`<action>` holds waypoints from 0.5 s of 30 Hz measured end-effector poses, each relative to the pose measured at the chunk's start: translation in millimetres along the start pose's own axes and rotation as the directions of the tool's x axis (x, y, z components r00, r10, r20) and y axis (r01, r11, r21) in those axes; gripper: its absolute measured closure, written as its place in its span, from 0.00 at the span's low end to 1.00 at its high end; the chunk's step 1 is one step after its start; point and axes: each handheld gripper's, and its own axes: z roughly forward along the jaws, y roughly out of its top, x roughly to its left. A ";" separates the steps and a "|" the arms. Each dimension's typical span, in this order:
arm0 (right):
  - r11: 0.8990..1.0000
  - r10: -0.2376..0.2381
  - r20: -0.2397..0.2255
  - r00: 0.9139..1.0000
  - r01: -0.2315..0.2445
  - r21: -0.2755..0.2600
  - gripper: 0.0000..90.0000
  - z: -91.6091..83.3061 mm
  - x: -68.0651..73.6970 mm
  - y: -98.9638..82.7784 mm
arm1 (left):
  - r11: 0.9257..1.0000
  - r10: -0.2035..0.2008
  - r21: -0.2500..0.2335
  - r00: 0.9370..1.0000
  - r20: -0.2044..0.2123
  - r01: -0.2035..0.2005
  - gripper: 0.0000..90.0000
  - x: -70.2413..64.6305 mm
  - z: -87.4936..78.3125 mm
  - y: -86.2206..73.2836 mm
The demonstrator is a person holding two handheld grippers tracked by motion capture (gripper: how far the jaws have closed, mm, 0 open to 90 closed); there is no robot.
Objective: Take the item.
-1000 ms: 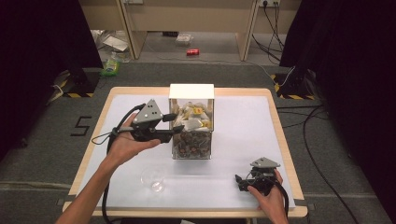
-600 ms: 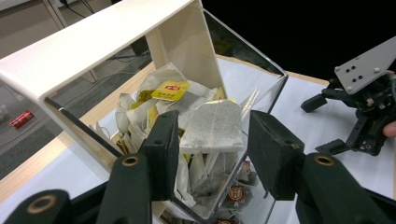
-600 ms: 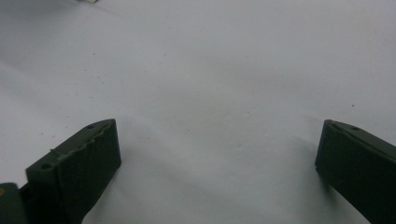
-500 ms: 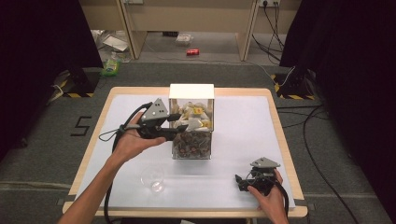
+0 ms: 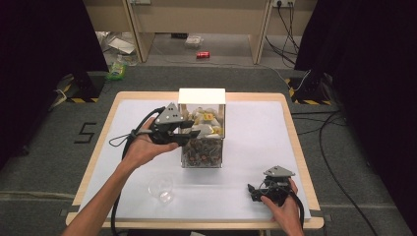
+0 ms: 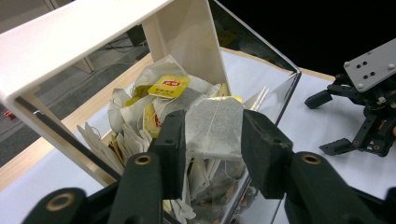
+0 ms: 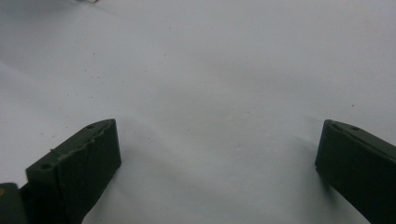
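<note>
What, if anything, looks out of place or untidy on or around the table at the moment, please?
On the table nothing is spilled: the clear box stands upright and the empty glass sits apart from it. The left gripper has just been closing, a tea bag between its jaws. Oddest is the litter on the floor behind, including a red can.

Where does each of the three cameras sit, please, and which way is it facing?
High view: above the person's side, looking forward and down on the table; both forearms enter from below.
Left gripper view: rides the left gripper, looking along its jaws, which have just been closing on a tea bag in the clear box.
Right gripper view: rides the right gripper, facing the white tabletop, jaws wide apart.
Shared: high and left gripper views both show the box and the right gripper.
</note>
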 end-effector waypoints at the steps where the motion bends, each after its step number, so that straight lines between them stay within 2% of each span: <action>1: 1.000 0.000 0.000 1.000 0.000 0.000 0.01 0.0 0.0 0.0 | 1.000 -0.002 0.001 1.000 -0.003 0.002 0.70 0.2 0.6 0.3; 5: 1.000 -0.003 0.001 1.000 0.003 0.000 0.01 0.0 -0.2 0.0 | 1.000 -0.024 -0.007 1.000 -0.012 0.024 0.75 1.4 2.8 2.2; 10: 1.000 -0.003 0.001 1.000 0.003 0.000 0.01 0.0 -0.2 0.0 | 0.999 -0.044 -0.004 0.998 -0.043 0.044 0.80 3.8 5.2 3.2; 15: 1.000 -0.002 0.001 1.000 0.002 0.000 0.01 0.0 -0.2 0.0 | 0.998 -0.056 0.019 0.998 -0.028 0.056 0.82 5.5 9.0 3.0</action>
